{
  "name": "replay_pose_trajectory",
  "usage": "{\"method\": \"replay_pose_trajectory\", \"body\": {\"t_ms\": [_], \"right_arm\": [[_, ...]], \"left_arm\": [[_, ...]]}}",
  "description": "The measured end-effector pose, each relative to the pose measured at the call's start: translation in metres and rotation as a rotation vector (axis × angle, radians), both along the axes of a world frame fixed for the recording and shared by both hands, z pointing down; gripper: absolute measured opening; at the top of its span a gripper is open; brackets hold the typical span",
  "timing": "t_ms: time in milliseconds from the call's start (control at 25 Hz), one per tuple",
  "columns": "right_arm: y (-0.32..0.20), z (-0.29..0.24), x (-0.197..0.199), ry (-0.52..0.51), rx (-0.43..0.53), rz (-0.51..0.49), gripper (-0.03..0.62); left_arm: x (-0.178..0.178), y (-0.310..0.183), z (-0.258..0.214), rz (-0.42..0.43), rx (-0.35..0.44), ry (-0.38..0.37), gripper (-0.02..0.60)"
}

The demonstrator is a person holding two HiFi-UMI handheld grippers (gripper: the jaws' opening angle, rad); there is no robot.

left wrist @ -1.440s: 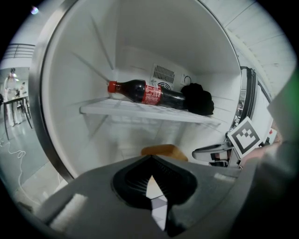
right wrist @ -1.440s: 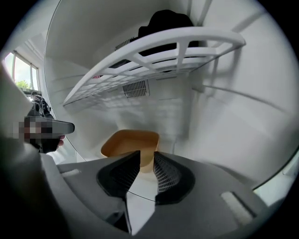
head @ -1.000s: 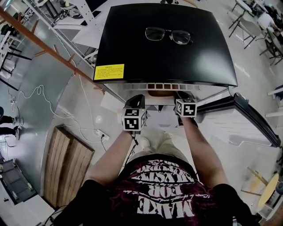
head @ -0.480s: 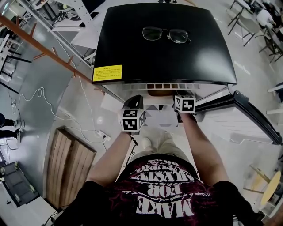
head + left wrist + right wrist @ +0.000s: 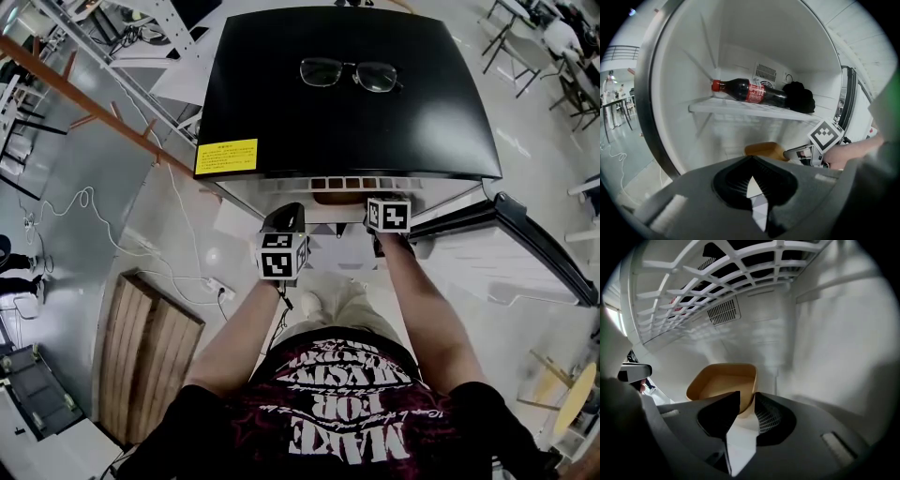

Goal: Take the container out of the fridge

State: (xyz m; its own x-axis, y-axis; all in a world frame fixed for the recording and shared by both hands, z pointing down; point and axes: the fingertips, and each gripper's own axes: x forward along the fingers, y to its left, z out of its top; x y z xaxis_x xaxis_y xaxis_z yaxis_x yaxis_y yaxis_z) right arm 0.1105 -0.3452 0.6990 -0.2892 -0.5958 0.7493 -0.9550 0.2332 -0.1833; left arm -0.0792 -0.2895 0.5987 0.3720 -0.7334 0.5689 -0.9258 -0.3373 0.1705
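- Left tongs pinched together, empty, at the fridge mouth.
- Right tongs narrowly apart, astride the container near corner.
- Container sits on the fridge floor, beneath the shelf.

In the head view the fridge hides its own interior under its black top; only a brown sliver of the container shows at the front edge. Print on the yellow label is too small to read. The black lump at the right end of the shelf cannot be identified.
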Motion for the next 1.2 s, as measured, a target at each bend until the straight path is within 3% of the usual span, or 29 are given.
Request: {"method": "replay_pose_trajectory", "body": {"t_ms": [280, 480, 1200], "right_arm": [[-0.001, 0.006, -0.001, -0.006, -0.021, 0.015, 0.123], [0.001, 0.01, 0.003, 0.031, -0.032, 0.036, 0.049], [0.02, 0.004, 0.007, 0.004, -0.062, 0.117, 0.043]], "left_arm": [[-0.002, 0.003, 0.002, 0.0, -0.006, -0.006, 0.0], [-0.003, 0.004, 0.003, -0.001, -0.008, -0.012, 0.0], [0.012, 0.013, 0.006, 0.026, -0.03, 0.008, 0.002]]}}
